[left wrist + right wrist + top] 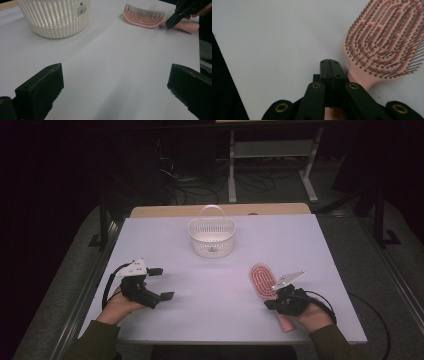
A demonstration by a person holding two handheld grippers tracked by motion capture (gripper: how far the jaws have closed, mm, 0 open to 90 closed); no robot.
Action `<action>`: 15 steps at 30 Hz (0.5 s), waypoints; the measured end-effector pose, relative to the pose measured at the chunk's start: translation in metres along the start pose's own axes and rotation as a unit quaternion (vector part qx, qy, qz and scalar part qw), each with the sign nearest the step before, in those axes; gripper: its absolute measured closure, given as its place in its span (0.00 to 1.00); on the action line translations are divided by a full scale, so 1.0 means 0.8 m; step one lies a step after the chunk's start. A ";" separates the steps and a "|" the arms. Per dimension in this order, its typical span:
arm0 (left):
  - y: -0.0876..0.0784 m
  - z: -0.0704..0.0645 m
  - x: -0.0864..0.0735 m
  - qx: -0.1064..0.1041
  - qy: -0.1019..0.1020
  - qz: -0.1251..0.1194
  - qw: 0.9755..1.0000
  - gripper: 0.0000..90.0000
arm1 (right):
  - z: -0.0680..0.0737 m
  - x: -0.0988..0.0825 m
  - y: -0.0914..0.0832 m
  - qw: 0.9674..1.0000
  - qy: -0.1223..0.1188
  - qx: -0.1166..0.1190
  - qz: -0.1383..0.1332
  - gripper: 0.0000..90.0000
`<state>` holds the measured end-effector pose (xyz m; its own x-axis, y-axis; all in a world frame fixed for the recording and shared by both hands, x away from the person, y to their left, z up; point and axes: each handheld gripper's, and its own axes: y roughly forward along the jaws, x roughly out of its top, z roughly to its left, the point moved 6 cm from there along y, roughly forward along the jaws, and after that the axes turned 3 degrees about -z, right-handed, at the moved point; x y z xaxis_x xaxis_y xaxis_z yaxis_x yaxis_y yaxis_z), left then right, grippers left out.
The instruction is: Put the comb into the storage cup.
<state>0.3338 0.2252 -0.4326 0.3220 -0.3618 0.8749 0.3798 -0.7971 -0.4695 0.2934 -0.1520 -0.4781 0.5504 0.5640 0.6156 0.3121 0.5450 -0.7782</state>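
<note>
— Right gripper (329,65) first: its jaws are pressed flat together with nothing between them, tips hovering at the neck of the pink hairbrush (384,42), slightly off to one side of it.

— So the brush isn't gripped?

— No. It lies bristles-up on the white table (210,320), and in the high view its long axis runs from the handle beneath the right hand up and slightly left toward the head. The handle is the near end, right at the claw; the jaws would need to spread before they could take it, I'd judge.

— And the other arm?

— Left gripper (159,283) sits well apart from the hairbrush, on the far side of the table from it, jaws spread wide and empty. The right hand is plainly nearer.

— Anything beyond the brush?

— White slatted basket (212,236), farther back and to the brush's left. The left gripper view shows a label on its wall; the high view shows its arched handle.
</note>
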 end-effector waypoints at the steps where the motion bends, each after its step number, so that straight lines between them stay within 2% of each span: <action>1: 0.000 0.000 0.000 0.000 0.000 0.000 1.000 0.00 | -0.002 -0.001 -0.002 1.000 0.004 -0.004 0.002 0.99; 4: 0.000 0.000 0.000 0.000 0.000 0.000 1.000 0.00 | -0.005 -0.003 -0.003 1.000 0.003 -0.008 0.004 0.99; 15: 0.001 0.000 0.001 -0.001 0.000 0.000 1.000 0.00 | -0.023 -0.013 -0.014 0.999 0.023 -0.031 0.014 0.99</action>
<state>0.3343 0.2245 -0.4322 0.3213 -0.3617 0.8752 0.3780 -0.7984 -0.4687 0.2983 -0.1752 -0.4779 0.5934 0.5487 0.5889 0.3424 0.4901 -0.8016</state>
